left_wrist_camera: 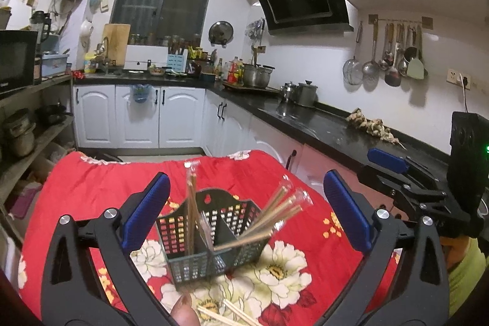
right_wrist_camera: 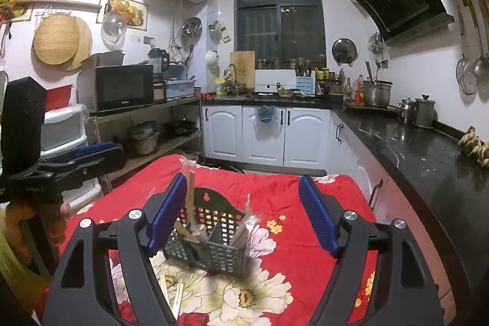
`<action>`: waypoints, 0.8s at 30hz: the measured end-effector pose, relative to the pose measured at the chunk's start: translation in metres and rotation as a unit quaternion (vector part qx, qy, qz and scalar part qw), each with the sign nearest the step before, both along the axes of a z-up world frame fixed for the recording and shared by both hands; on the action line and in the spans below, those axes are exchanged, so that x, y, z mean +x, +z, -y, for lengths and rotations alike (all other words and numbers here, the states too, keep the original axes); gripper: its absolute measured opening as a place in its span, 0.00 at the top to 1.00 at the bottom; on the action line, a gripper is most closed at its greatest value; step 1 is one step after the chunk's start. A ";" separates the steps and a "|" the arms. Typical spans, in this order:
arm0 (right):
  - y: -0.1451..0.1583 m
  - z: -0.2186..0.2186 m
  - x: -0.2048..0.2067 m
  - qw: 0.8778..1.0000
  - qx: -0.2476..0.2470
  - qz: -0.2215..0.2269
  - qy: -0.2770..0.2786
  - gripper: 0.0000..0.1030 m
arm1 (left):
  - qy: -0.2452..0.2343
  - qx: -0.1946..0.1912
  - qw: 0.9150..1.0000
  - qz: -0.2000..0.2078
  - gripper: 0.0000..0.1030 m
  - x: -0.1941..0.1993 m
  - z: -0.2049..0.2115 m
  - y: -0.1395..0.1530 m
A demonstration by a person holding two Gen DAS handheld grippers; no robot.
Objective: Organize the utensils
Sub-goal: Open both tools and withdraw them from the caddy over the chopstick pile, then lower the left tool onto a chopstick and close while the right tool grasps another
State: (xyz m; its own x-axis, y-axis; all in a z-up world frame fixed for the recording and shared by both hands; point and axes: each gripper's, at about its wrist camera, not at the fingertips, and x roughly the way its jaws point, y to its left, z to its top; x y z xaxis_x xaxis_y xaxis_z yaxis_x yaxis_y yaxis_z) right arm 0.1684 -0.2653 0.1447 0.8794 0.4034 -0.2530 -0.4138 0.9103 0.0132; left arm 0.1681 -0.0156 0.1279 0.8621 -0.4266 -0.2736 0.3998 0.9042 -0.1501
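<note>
A dark slotted utensil holder [left_wrist_camera: 211, 240] with two compartments stands on the red floral cloth [left_wrist_camera: 91, 188]. Wrapped chopsticks [left_wrist_camera: 192, 213] stand upright in its left compartment and several more [left_wrist_camera: 275, 213] lean out of the right one. Loose chopsticks [left_wrist_camera: 220, 312] lie on the cloth in front of it. My left gripper [left_wrist_camera: 244, 216] is open and empty, its blue pads on either side of the holder. My right gripper [right_wrist_camera: 244, 216] is open and empty too, above the holder [right_wrist_camera: 211, 246]. Loose chopsticks [right_wrist_camera: 174, 295] lie near its left finger.
The right gripper shows at the right edge of the left wrist view [left_wrist_camera: 412, 182]. A black countertop [right_wrist_camera: 421, 152] with pots runs along the right. A shelf with a microwave [right_wrist_camera: 122, 87] stands at the left. White cabinets [right_wrist_camera: 266, 133] are behind.
</note>
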 end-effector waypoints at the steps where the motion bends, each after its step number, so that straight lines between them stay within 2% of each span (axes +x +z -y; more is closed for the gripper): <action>1: -0.001 0.000 -0.001 1.000 0.000 -0.001 0.001 0.29 | -0.001 0.000 1.000 -0.003 0.10 -0.002 0.000 -0.003; 24: -0.054 -0.017 -0.016 0.998 -0.022 -0.061 0.014 0.26 | 0.014 -0.008 0.997 -0.076 0.10 -0.020 -0.025 -0.060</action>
State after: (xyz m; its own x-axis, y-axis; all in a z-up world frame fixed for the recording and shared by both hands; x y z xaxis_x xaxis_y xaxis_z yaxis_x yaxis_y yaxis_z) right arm 0.1527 -0.2486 0.0907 0.8298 0.4132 -0.3752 -0.4367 0.8993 0.0244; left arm 0.1486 0.0097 0.0678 0.8232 -0.4077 -0.3951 0.3456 0.9120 -0.2210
